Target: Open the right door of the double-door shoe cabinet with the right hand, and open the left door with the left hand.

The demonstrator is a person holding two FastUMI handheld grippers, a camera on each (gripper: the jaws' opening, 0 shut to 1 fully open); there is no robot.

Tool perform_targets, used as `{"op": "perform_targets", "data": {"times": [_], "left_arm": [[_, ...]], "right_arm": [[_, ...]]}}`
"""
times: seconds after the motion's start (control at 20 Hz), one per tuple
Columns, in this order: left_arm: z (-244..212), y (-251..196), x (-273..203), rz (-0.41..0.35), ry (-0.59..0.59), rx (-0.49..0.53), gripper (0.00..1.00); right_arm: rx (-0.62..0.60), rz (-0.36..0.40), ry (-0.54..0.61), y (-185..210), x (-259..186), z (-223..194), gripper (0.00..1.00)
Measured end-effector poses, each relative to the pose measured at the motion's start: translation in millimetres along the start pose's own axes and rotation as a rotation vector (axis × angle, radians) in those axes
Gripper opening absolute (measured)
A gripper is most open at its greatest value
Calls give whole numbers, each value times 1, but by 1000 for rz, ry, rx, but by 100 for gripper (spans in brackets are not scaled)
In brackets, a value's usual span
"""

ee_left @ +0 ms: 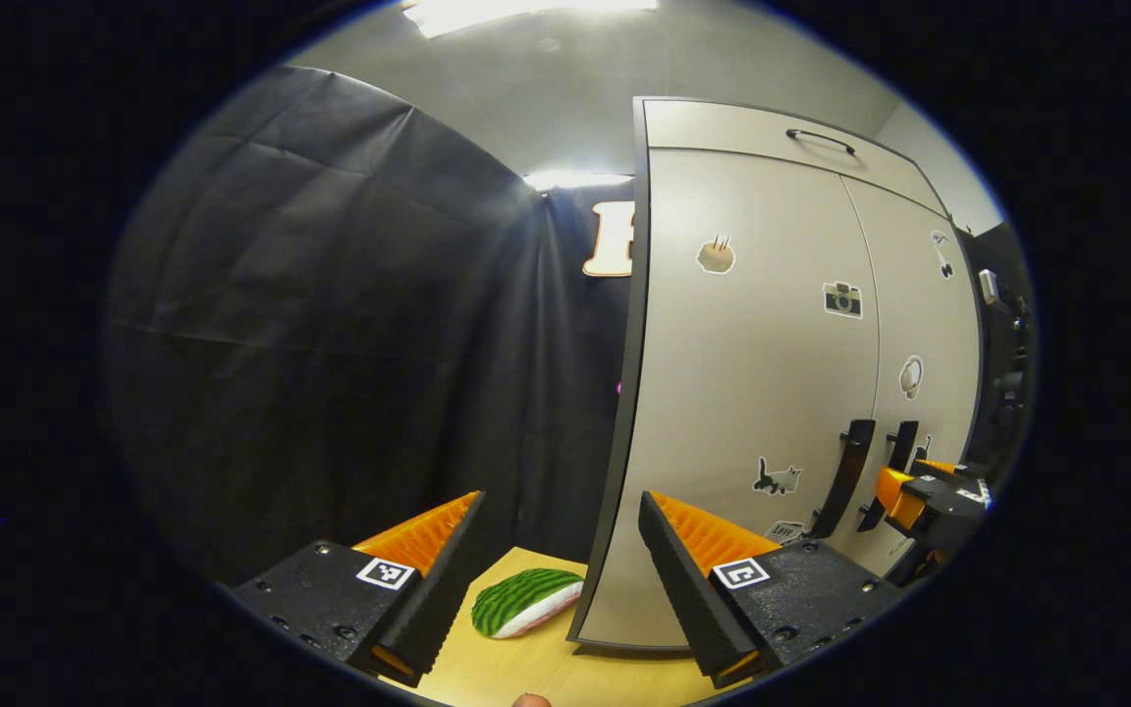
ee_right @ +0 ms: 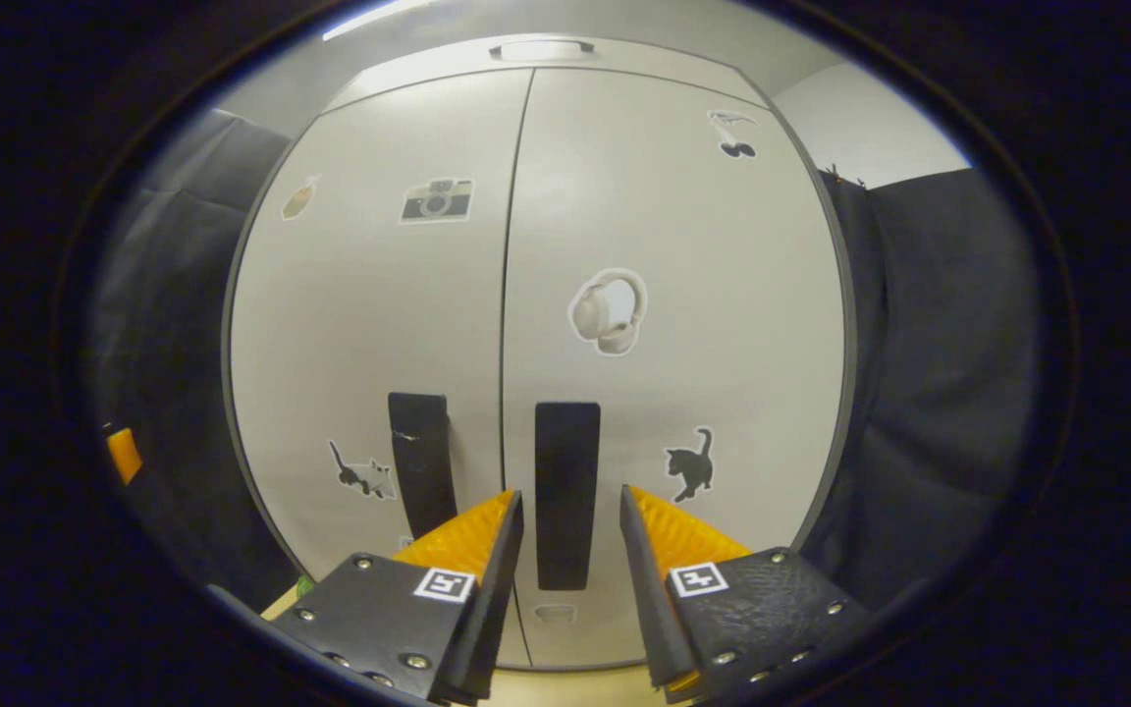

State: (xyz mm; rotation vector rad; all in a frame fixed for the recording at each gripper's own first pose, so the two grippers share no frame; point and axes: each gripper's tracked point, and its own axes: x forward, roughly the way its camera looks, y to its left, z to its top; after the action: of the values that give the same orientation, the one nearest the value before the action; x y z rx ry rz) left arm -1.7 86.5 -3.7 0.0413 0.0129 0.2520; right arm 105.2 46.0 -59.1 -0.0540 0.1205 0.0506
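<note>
The shoe cabinet (ee_right: 546, 245) stood on the wooden table (ee_left: 536, 673) against the black cloth wall (ee_left: 330, 324), pale grey, dark-edged, both doors shut and flush along the centre seam. My right gripper view faced it squarely; my left gripper view caught it at a slant from beyond its left side, so that view also gave me the cabinet's dark side edge, the top drawer with its thin handle (ee_left: 821, 140), the ceiling light, and a watermelon-slice toy (ee_left: 526, 601) lying on the table just beside the cabinet's left corner. The left door (ee_right: 379, 324) carried a camera sticker (ee_right: 437, 199) and a cat sticker (ee_right: 361, 473); the right door (ee_right: 673, 295) carried a headphones sticker (ee_right: 609, 312) and a black cat sticker (ee_right: 691, 463). The two black bar handles stood upright either side of the seam, the left handle (ee_right: 421, 462) and the right handle (ee_right: 566, 491).

My right gripper (ee_right: 570, 511) was released, its jaws spread either side of the right handle with a gap showing on both sides, not touching it. From the left gripper view it showed small at the handles (ee_left: 929, 491). My left gripper (ee_left: 561, 516) was also released, jaws wide apart, well off to the left of the cabinet and holding nothing.
</note>
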Motion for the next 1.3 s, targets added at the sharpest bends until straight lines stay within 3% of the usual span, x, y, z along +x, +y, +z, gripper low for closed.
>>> {"op": "perform_targets", "data": {"times": [0.1, 0.2, 0.4, 0.45, 0.6, 0.65, 0.8, 0.85, 1.3], "left_arm": [[2, 0, 1, -4, -7, 7, 95], [4, -2, 1, -12, -15, 8, 95], [7, -4, 1, -32, -27, 11, 93], [7, -5, 1, -33, -30, 15, 93], [8, -3, 1, -31, -33, 21, 95], [8, -3, 0, -31, -33, 19, 95], [8, -4, -3, -36, -33, 12, 95], [8, -5, -5, -38, -33, 12, 95], [13, 7, -27, -23, -50, 27, 95]], "right_arm": [[-7, 0, 11, 2, 11, -5, 57], [-11, -15, 0, 1, 12, -2, 36], [-7, -37, 13, 0, 12, -2, 37], [-6, -45, 23, 0, 20, -8, 31], [-20, -66, 13, -1, 19, -6, 30], [-18, -69, 18, 0, 21, -7, 25], [-25, -62, 6, -1, 19, -7, 25], [-26, -56, -5, 0, 19, -6, 14], [-20, -9, 7, -2, 9, -6, 14]]}}
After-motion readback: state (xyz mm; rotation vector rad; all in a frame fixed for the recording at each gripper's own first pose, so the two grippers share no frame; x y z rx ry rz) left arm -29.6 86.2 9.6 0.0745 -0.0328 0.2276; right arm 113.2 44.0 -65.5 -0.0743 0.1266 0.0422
